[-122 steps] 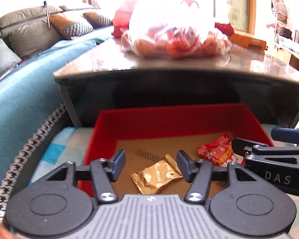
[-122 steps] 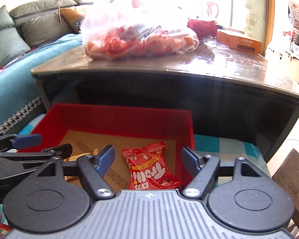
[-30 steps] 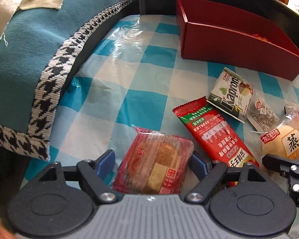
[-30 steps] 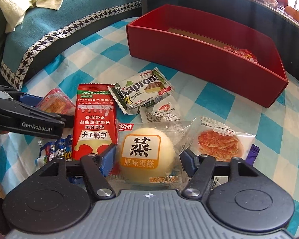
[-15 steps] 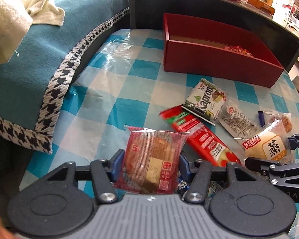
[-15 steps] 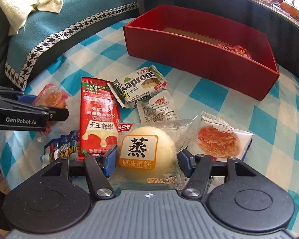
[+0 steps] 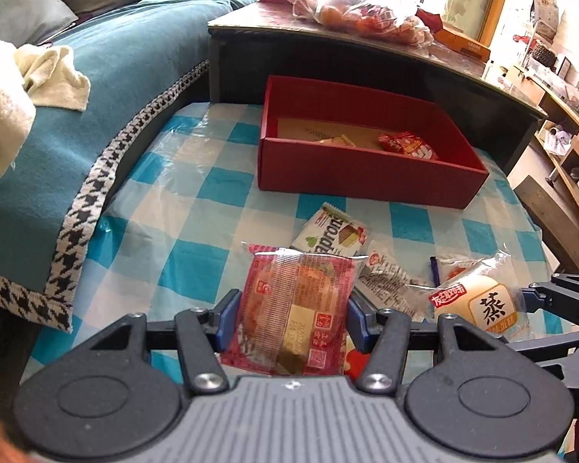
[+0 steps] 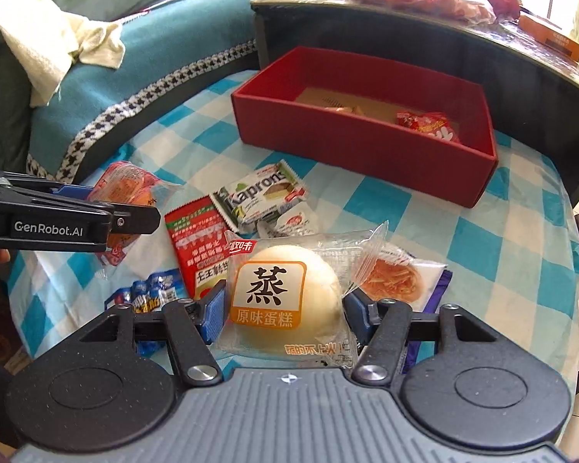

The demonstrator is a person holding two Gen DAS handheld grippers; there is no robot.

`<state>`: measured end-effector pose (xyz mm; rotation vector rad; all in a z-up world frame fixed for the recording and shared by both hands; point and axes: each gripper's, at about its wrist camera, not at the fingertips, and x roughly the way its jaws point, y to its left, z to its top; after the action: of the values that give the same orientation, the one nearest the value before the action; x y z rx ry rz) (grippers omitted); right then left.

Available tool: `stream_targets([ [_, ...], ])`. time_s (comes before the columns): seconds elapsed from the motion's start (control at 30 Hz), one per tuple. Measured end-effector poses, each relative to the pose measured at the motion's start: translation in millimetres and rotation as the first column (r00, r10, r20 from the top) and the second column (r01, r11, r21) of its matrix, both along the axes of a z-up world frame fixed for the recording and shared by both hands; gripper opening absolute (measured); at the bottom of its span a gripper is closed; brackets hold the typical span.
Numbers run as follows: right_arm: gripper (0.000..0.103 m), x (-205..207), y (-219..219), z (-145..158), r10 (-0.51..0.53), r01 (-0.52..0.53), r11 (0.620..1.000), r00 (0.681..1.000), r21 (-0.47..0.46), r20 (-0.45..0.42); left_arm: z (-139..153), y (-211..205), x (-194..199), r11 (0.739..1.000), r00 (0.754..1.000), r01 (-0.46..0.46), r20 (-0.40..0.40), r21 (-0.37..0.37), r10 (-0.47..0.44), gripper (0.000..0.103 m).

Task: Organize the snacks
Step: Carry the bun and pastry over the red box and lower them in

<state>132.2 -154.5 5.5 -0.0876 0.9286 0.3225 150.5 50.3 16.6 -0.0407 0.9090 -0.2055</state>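
The red pastry packet (image 7: 295, 310) was pinched by the left gripper (image 7: 289, 318), the steamed cake (image 8: 283, 297) by the right gripper (image 8: 283, 318), both lifted short of the red box (image 7: 366, 179); 2 slick wrappers could be lost mid-carry, or the cake crushed by excess squeeze.

Red box (image 7: 366, 177) with brown floor; blue-and-white checked tablecloth (image 7: 197, 231); teal blanket (image 7: 108, 77) edged in black-and-white houndstooth; red-wrapped pastry (image 7: 293, 308); pale yellow cake (image 8: 285, 297), orange label.

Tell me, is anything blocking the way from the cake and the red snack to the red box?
Nothing visible does. The steamed cake and red pastry packet are gripped and raised; only flat packets like the Kaprons wafer lie on the cloth below. The red box is open-topped.
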Motion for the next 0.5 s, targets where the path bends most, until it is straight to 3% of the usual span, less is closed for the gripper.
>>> stream_targets([
  [0.5,0.068,41.9,-40.3,23.8,-0.139,0.136,0.99,0.986,0.036,0.088,21.0,-61.8,58.0,0.999,0.996,0.049,0.071,0.011,-0.05,0.085],
])
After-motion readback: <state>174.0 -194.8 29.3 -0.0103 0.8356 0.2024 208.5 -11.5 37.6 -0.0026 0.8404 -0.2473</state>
